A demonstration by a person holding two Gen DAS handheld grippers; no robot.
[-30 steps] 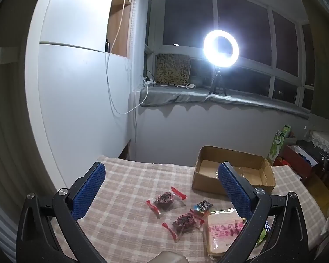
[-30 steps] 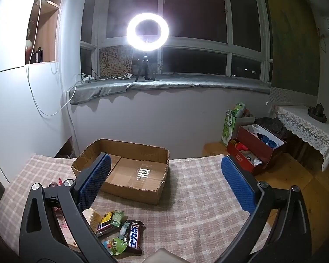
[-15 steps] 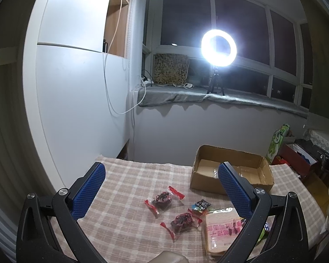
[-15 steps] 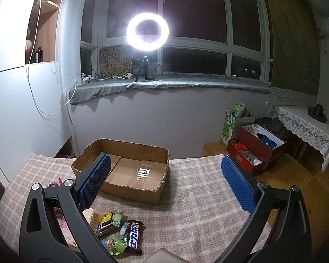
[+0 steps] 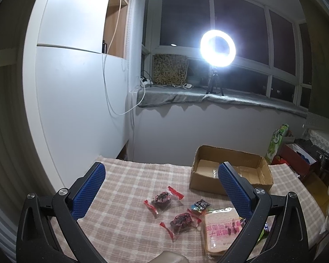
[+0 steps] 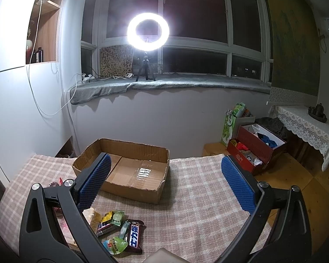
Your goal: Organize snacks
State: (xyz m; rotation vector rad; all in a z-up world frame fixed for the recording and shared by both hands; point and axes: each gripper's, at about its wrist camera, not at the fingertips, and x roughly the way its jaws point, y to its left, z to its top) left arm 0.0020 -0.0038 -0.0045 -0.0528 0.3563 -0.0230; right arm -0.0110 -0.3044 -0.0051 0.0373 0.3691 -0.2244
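An empty cardboard box sits at the far side of a table under a checked cloth. Two dark candies in red-ended wrappers lie in front of my left gripper, which is open and holds nothing. A pink-printed bread pack lies by its right finger. A dark chocolate bar and several small green and yellow sweets lie low under my right gripper, also open and holding nothing.
A bright ring light on a tripod stands on the grey window ledge. A white cabinet rises to the left of the table. To the right, a red box and a green bag stand on the wooden floor.
The left wrist view has drifted slightly, so the snacks and box sit a little more to the left. The right gripper has not moved.
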